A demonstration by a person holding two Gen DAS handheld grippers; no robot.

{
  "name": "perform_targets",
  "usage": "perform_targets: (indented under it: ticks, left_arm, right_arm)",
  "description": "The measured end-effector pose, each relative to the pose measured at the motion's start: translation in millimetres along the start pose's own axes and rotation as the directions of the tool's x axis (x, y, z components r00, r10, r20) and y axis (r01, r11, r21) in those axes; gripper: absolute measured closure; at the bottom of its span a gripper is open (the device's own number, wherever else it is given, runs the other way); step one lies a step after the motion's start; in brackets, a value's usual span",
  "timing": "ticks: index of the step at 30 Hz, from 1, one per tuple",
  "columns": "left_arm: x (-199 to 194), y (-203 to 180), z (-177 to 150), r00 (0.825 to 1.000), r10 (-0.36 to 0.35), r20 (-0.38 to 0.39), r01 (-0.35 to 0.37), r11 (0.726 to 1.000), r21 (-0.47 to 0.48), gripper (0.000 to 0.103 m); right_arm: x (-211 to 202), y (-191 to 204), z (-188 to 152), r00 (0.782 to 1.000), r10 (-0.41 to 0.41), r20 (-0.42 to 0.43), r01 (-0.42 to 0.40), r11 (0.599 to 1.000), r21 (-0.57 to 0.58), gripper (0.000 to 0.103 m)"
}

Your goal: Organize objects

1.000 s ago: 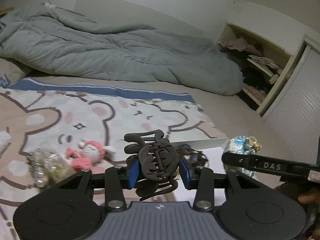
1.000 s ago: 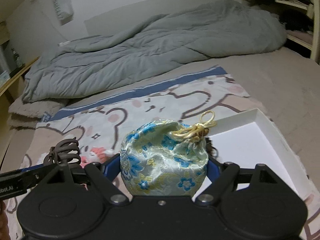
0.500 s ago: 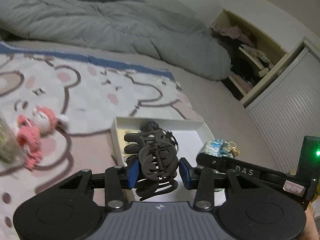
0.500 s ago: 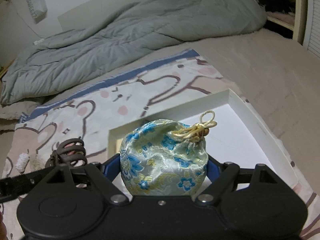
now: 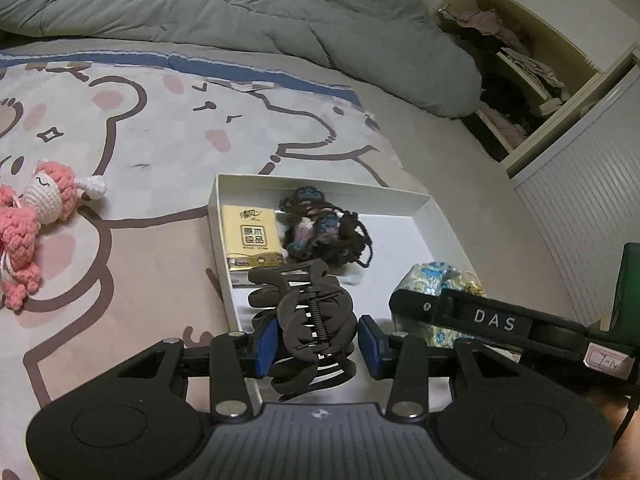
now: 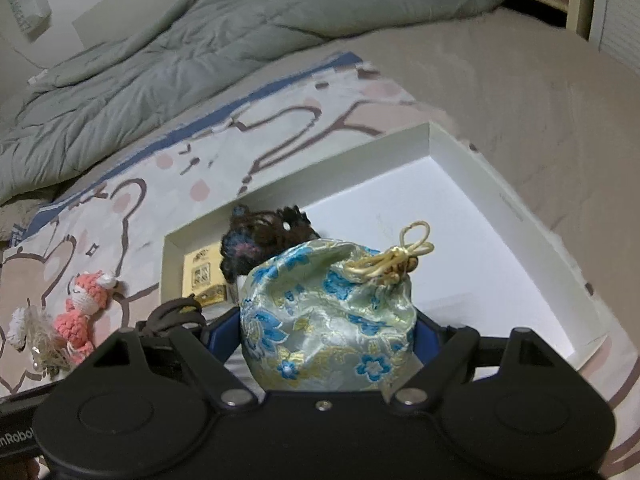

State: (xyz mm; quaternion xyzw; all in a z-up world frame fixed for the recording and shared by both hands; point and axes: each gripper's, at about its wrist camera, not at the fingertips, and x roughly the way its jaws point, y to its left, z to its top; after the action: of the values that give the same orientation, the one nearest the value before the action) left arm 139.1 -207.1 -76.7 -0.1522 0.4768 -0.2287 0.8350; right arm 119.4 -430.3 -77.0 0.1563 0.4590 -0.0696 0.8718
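You hold the dark plastic claw hair clip [image 5: 312, 320] pinched in your left gripper [image 5: 316, 340] fingers and the floral brocade drawstring pouch [image 6: 328, 316] pinched in your right gripper [image 6: 328, 344] over the shallow white cardboard box [image 5: 436, 216], seemingly ready to drop both in.

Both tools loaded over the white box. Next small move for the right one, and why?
Probably lower the right tool a little and release the brocade pouch onto the bare floor of the white box. It hangs over open white space, right of the tissue pack and dark yarn bundle. The left tool grips the hair claw close beside it, so hold that one off.
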Motion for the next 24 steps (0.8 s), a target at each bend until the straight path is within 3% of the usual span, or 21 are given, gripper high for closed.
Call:
perform_targets:
  ticks: [10, 12, 14, 24]
  left_arm:
    - [8.8, 7.7, 6.5, 1.0, 0.015, 0.013, -0.014, 1.0, -0.011, 0.059]
    - [10.3, 8.9, 6.9, 1.0, 0.012, 0.005, -0.012, 1.0, -0.014, 0.054]
    - [10.2, 9.6, 7.6, 1.0, 0.03, 0.001, -0.03, 0.999, -0.011, 0.049]
    - [5.3, 8.5, 9.4, 0.998, 0.055, 0.009, -0.055, 0.998, 0.016, 0.049]
  right_arm:
    - [21.9, 4.3, 4.3, 0.999, 0.032, -0.033, -0.03, 0.998, 0.047, 0.017]
    - [23.8, 3.9, 4.2, 0.998, 0.044, -0.032, -0.042, 0.996, 0.075, 0.012]
    - [24.3, 4.0, 3.9, 0.999, 0.032, -0.041, -0.029, 0.996, 0.089, 0.006]
    - [16.1, -1.4, 2.1, 1.0, -0.008, -0.028, 0.01, 0.998, 0.066, 0.006]
